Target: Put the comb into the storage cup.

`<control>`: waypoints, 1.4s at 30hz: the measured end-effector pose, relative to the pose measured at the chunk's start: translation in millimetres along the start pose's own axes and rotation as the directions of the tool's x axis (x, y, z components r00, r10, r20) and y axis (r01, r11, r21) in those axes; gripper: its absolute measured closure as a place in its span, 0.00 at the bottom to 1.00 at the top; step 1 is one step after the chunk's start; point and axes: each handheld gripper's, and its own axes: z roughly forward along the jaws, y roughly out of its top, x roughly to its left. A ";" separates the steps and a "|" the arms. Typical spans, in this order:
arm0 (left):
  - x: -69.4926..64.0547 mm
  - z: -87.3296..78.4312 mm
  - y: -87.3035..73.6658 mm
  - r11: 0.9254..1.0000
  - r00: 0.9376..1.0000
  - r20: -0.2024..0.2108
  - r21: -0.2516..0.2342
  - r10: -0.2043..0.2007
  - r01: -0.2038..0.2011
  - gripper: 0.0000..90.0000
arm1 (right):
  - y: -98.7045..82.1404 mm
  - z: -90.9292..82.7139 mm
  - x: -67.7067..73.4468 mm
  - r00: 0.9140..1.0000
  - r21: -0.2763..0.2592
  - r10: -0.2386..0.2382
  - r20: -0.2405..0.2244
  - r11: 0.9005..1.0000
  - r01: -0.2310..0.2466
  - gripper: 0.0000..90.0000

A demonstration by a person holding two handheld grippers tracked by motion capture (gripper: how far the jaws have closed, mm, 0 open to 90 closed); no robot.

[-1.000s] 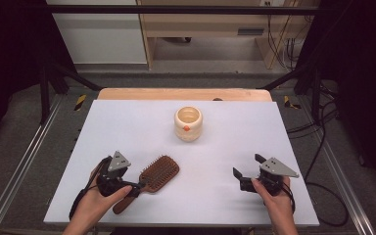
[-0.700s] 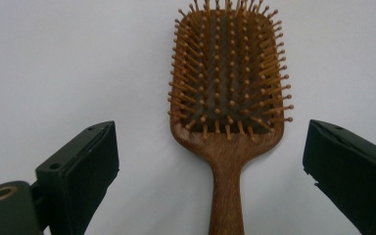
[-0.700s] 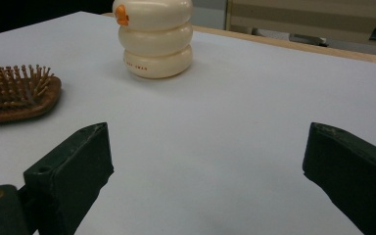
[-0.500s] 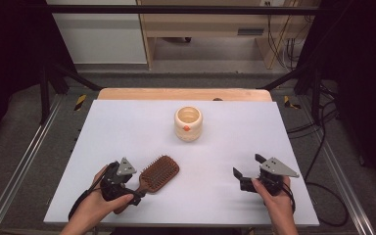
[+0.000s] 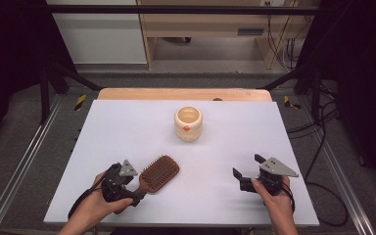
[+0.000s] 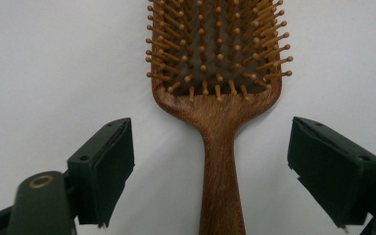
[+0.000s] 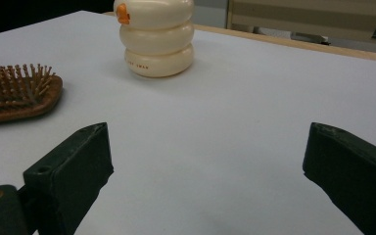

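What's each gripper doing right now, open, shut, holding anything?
Left gripper: open, jaws either side of the wooden hairbrush handle, not touching it.
Right gripper: open, holding nothing, above the white table.

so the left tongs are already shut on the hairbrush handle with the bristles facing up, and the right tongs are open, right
Not quite: the left tongs are open, not shut. The left gripper view shows both jaws standing apart from the handle of the wooden hairbrush, one on each side, with white table showing between. The rest holds: bristles face up, and the right tongs are open.
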 end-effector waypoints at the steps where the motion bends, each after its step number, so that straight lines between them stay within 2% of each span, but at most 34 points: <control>1: 0.4 1.4 -0.2 1.000 1.000 0.006 0.007 0.000 0.000 0.26 | -0.1 0.0 -0.1 1.000 0.000 0.000 0.000 1.000 0.000 0.05; 11: 1.7 14.3 4.4 0.996 0.998 0.058 0.086 0.008 -0.013 0.42 | -0.2 0.0 -0.1 1.000 0.004 -0.001 -0.003 1.000 0.001 0.05; 13: 1.6 16.1 4.8 0.995 0.998 0.054 0.101 0.013 -0.018 0.44 | -0.3 0.1 -0.3 1.000 0.005 0.000 -0.003 1.000 0.000 0.05; 27: 0.5 20.5 6.7 0.990 0.997 0.072 0.141 0.006 -0.016 0.60 | -0.4 0.6 0.0 1.000 0.008 -0.002 -0.009 1.000 0.002 0.05; 32: -0.5 22.2 7.3 0.988 0.999 0.052 0.152 0.008 -0.016 0.67 | -0.4 0.7 0.1 1.000 0.009 -0.001 -0.009 1.000 0.001 0.05; 37: -4.3 22.6 6.3 0.989 1.000 0.023 0.146 0.020 -0.024 0.68 | -0.4 0.9 0.3 1.000 0.009 -0.001 -0.011 1.000 0.001 0.05; 42: -6.3 22.7 4.9 0.991 0.999 0.022 0.133 0.028 -0.031 0.74 | -0.3 1.0 0.9 1.000 0.010 -0.004 -0.012 1.000 0.004 0.05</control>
